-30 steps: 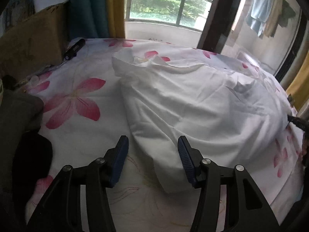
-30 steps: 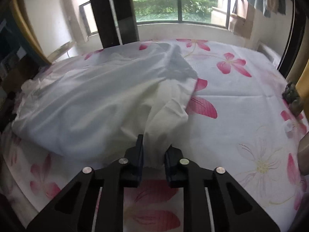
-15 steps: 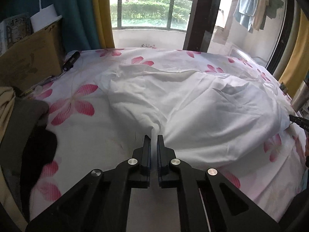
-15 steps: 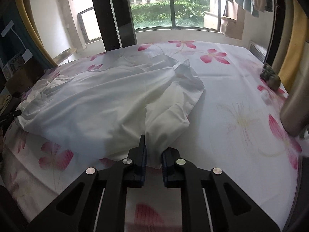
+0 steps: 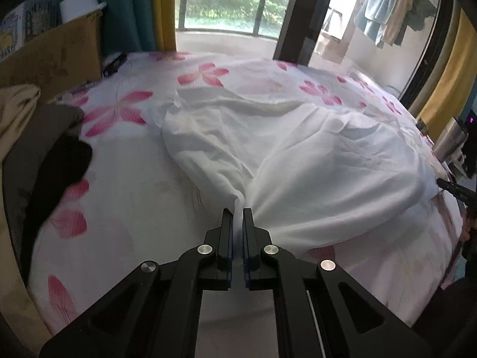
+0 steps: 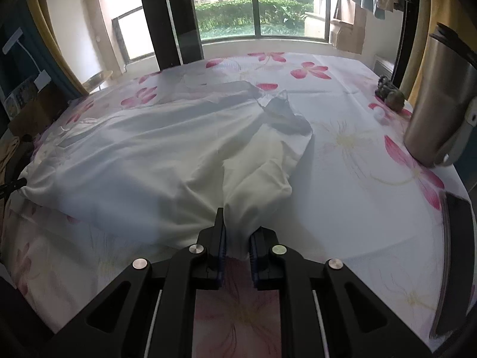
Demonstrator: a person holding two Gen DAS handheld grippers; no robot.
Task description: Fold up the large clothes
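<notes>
A second ago the left gripper (image 5: 237, 213) stood spread over the near hem of the white garment (image 5: 298, 155); its jaws have since closed and now pinch a tuft of that cloth. The right gripper (image 6: 237, 232) is clamped on the hem's other end. The garment lies rumpled across the bed (image 6: 357, 208), toward its near edge. With 2 holds secured, lifting and spreading probably comes next.

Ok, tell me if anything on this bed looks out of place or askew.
The white garment lies rumpled and bunched rather than flat, gathered into the left tongs and right tongs, both clamped on its edge. A steel flask stands on the floral sheet beside it.
</notes>
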